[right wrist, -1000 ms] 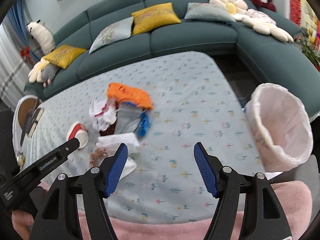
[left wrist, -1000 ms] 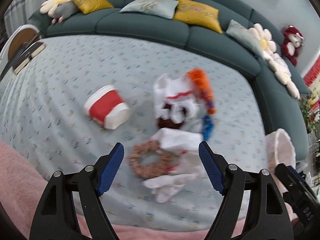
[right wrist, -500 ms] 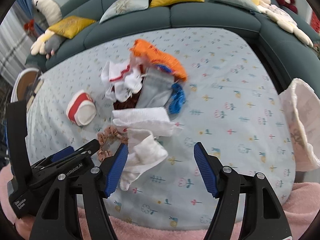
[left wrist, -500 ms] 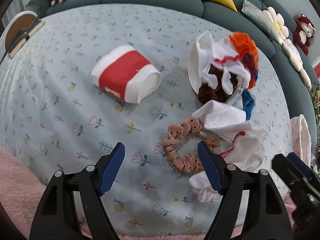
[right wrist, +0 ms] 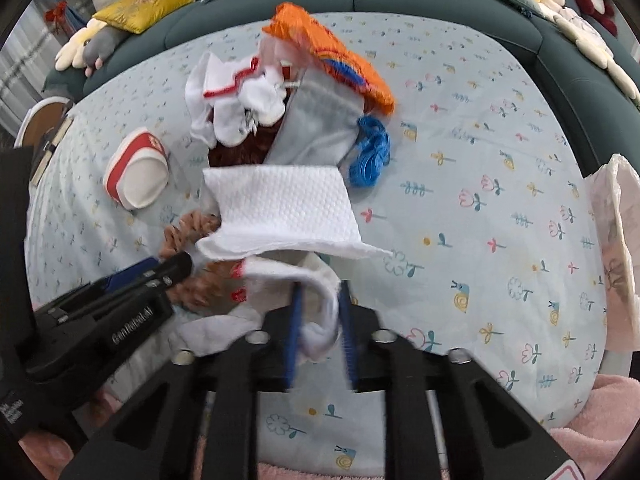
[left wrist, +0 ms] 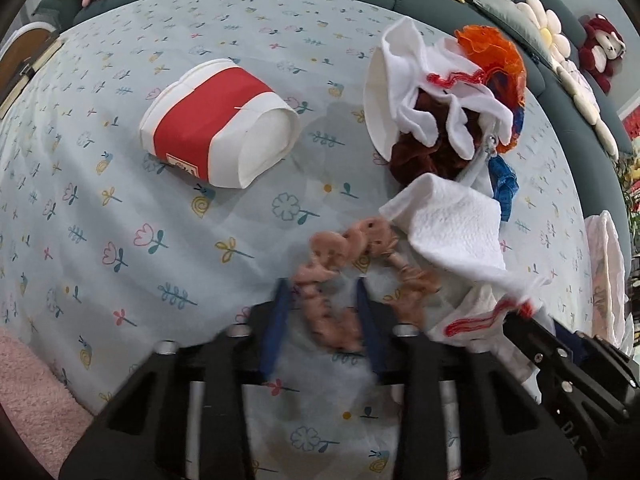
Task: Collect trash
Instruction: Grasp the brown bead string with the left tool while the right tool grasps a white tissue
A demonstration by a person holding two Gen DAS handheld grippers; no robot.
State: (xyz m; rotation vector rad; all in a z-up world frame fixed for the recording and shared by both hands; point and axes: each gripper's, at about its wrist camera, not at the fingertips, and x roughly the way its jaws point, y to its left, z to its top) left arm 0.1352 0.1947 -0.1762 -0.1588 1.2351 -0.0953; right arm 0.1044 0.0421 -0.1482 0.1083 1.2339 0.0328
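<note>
Left gripper (left wrist: pixel 322 308) jaws have just been closing on the brown scrunchie (left wrist: pixel 340 276); right gripper (right wrist: pixel 320 320) jaws have just been closing on the white sock (right wrist: pixel 316 304), both below the paper towel (right wrist: pixel 280 208).

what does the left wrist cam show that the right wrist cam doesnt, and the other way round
Only the left wrist view shows the left gripper from behind, its jaws just closed around the brown scrunchie.

Only the right wrist view shows the right gripper from behind, its jaws just closed on the white sock, and the grey pouch in full.

Both show the red and white paper cup on its side, the paper towel, the orange cloth and the lined bin.
</note>
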